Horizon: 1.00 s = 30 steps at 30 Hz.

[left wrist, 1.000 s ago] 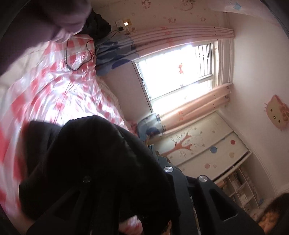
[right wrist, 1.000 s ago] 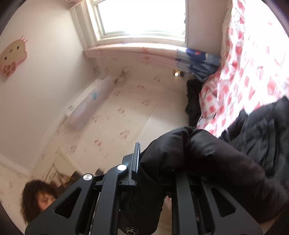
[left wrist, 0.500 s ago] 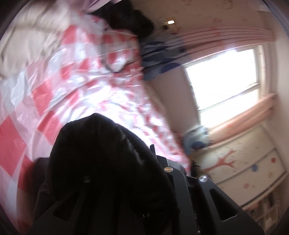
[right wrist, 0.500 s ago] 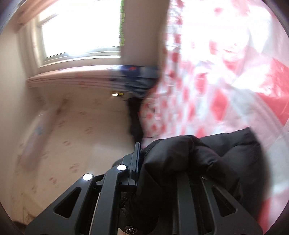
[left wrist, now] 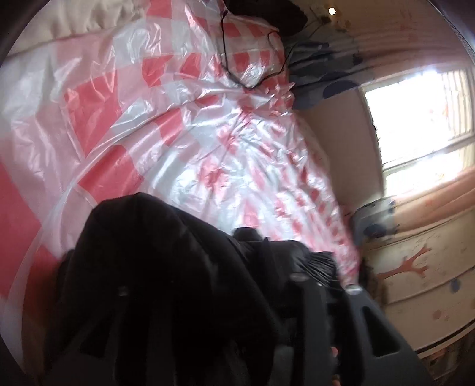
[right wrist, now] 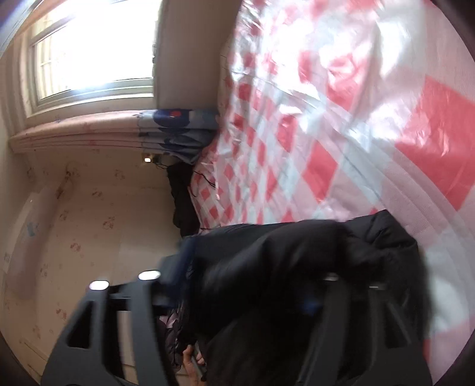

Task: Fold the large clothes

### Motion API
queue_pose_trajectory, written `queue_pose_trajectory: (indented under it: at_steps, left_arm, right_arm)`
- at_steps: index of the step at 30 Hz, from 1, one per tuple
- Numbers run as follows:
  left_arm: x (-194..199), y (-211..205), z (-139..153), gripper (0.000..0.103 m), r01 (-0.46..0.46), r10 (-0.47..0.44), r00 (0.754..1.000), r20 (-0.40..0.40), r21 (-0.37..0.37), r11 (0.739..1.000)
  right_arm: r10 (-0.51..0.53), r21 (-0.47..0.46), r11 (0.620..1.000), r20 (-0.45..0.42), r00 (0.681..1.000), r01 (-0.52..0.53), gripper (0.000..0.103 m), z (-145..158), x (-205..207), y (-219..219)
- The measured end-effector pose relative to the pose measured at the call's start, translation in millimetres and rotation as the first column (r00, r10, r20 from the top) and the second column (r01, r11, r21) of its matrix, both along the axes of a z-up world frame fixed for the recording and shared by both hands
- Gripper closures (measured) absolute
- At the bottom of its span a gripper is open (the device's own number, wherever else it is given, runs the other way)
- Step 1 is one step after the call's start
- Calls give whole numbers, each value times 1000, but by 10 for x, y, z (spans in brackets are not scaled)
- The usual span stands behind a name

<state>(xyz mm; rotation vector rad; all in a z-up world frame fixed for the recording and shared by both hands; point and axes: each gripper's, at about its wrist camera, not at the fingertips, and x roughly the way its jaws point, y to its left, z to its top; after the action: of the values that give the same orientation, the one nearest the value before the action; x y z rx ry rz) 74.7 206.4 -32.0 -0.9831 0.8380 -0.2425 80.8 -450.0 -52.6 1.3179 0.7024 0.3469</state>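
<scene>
A black padded jacket (left wrist: 166,267) lies bunched on the bed's red-and-white checked plastic sheet (left wrist: 184,142), close in front of both cameras. My left gripper (left wrist: 213,267) is opening. The jacket drapes over its left finger and hides it, while its right finger (left wrist: 356,311) stands bare beside the cloth. My right gripper (right wrist: 258,261) is also opening, with its jaws wide apart. The jacket (right wrist: 297,261) fills the gap and covers the right finger, and the left finger (right wrist: 133,297) stands clear of the cloth. The jacket rests on the checked sheet (right wrist: 341,133).
A black cable (left wrist: 237,80) loops across the sheet toward dark clothing (left wrist: 267,12) at the bed's far end. Blue curtains (left wrist: 320,59), a bright window (left wrist: 421,118) and a cabinet with a tree design (left wrist: 415,282) line the bedside. A person's hand (right wrist: 190,359) shows below.
Both grippers came down to the bed with the jacket and tipped toward the sheet. Their jaws, shut on the jacket before, have spread apart and the cloth has sagged onto the sheet.
</scene>
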Motion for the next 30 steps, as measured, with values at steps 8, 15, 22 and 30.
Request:
queue_pose_trajectory:
  at_steps: [8, 15, 22, 30]
  left_arm:
    - [-573, -166, 1000, 9, -42, 25, 972, 234, 68, 997]
    - [-244, -1609, 950, 8, 211, -388, 899, 204, 575, 791]
    - [394, -1366, -53, 8, 230, -270, 963, 17, 474, 850]
    - [206, -1379, 495, 8, 164, -241, 966, 94, 498, 852]
  right_arm:
    - [211, -584, 804, 107, 972, -110, 8, 1117, -61, 903]
    - [357, -865, 415, -131, 925, -283, 8, 754, 688, 2069]
    - [321, -820, 420, -267, 909, -389, 7, -119, 1349, 2229]
    - [304, -844, 424, -211, 929, -330, 7, 301, 1308, 2106]
